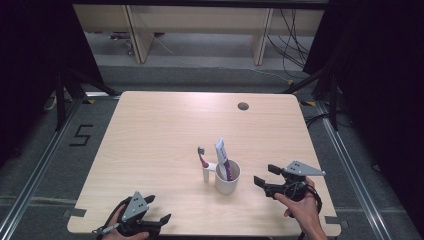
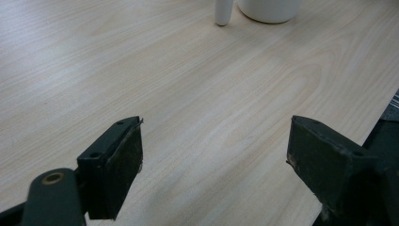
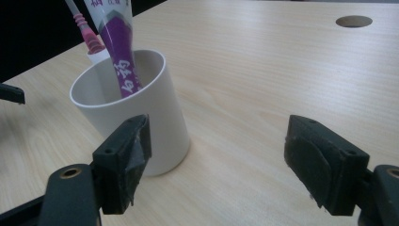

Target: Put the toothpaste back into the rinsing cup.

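Observation:
A white cup (image 1: pixel 227 179) stands near the middle front of the table, with a purple and white toothpaste tube (image 1: pixel 222 156) leaning upright inside it. Beside the cup's left, a pink toothbrush (image 1: pixel 202 159) stands in a small white holder (image 1: pixel 206 174). My right gripper (image 1: pixel 266 176) is open just right of the cup, nothing between its jaws; in the right gripper view the cup (image 3: pixel 134 108) and tube (image 3: pixel 117 52) sit by the left jaw. My left gripper (image 1: pixel 157 210) is open at the front left edge, over bare wood. The cup's base (image 2: pixel 269 10) shows far off.
The wooden table (image 1: pixel 165 125) has a round cable hole (image 1: pixel 243 106) at the back right. Its front edge lies just below both hands. Dark floor with rails surrounds it, and cables hang at the back right.

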A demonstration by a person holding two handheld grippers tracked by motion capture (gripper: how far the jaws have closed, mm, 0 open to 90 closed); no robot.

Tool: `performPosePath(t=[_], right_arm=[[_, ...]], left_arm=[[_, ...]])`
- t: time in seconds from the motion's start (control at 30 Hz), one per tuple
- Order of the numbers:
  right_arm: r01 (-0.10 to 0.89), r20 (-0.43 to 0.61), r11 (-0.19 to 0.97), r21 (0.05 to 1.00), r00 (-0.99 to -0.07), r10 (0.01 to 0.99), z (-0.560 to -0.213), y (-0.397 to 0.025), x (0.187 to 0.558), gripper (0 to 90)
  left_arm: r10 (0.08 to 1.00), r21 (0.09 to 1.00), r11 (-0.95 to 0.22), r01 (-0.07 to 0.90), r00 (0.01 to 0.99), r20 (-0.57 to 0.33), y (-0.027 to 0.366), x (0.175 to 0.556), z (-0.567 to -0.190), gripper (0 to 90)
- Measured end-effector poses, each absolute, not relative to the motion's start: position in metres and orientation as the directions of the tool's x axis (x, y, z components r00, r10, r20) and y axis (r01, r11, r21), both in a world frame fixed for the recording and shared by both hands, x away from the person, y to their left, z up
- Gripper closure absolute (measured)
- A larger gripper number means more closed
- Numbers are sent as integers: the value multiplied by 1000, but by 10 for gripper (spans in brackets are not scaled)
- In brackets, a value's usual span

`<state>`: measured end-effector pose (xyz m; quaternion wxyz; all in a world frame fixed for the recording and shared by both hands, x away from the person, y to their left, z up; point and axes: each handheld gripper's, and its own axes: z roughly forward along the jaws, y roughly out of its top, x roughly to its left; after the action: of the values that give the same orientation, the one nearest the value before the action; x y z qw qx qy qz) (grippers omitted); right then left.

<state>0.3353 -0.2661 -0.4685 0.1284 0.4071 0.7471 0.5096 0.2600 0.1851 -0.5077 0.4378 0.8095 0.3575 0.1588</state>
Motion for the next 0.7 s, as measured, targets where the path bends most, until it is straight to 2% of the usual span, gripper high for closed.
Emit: performPosePath(t=[0.03, 0.17, 0.2, 0.23, 0.27, 0.37, 0.4, 0.47, 0.67, 0.7], right_arm=[[454, 201, 159, 877, -646, 736, -470, -267, 336, 240], [487, 228, 154, 860, -636, 737, -473, -266, 330, 236], [460, 183, 187, 868, -646, 741, -474, -268, 331, 236], [490, 218, 169, 855, -636, 740, -474, -267, 328, 235], [465, 198, 177, 868, -649, 735, -476, -267, 329, 235], [470, 192, 187, 863, -647, 738, -478, -268, 326, 235], [499, 224, 167, 850, -629, 744, -477, -267, 324, 235], [470, 185, 198, 861, -649, 738, -478, -270, 325, 236], [478, 202, 182, 859, -644, 738, -480, -272, 321, 236], [502, 226, 173, 847, -636, 738, -479, -271, 319, 236]], left_arm=[[717, 823, -362, 438, 695, -54, 186, 260, -508, 184], [721, 823, -360, 440, 691, -54, 186, 260, -507, 184], [720, 822, -362, 439, 692, -52, 186, 260, -507, 184], [718, 820, -369, 438, 694, -48, 186, 260, -507, 184], [718, 820, -369, 438, 694, -48, 186, 260, -507, 184], [717, 820, -371, 437, 696, -47, 186, 260, -507, 184], [718, 820, -371, 437, 694, -45, 186, 260, -507, 184], [719, 818, -374, 437, 693, -42, 187, 261, -507, 184], [723, 822, -362, 440, 689, -50, 186, 259, -507, 184], [720, 818, -373, 439, 692, -43, 187, 259, -507, 184]])
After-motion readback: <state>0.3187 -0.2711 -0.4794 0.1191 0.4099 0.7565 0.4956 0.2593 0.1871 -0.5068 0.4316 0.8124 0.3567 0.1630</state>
